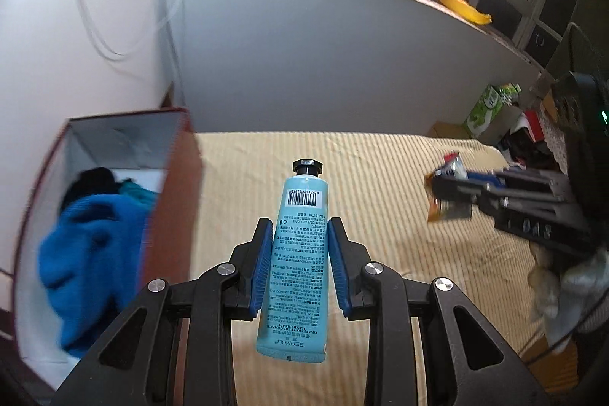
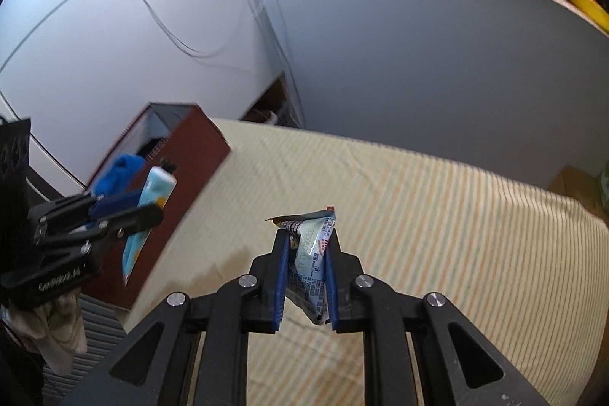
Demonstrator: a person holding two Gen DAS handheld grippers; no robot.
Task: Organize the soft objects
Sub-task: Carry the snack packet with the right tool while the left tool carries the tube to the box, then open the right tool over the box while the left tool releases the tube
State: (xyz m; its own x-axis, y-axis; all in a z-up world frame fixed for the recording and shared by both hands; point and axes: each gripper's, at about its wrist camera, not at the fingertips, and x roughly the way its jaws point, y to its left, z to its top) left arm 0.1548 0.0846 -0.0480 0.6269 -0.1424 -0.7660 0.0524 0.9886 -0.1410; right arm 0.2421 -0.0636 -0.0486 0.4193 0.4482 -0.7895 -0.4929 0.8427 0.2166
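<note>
Blue cloth [image 1: 95, 246] in the box [image 1: 179, 185] is motion-blurred; the dark item [image 1: 91, 181] behind it is unidentifiable.

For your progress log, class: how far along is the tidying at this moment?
Done: blue cloth already lies in the box. In hand: the left gripper holds a tube and the right gripper holds a sachet, both above the bed. Left: neither item is in the box yet.

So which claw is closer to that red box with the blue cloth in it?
Left. The left claw, holding the hand cream tube, is right beside the red box. The right claw, holding a snack packet, is farther out over the striped bed.
</note>
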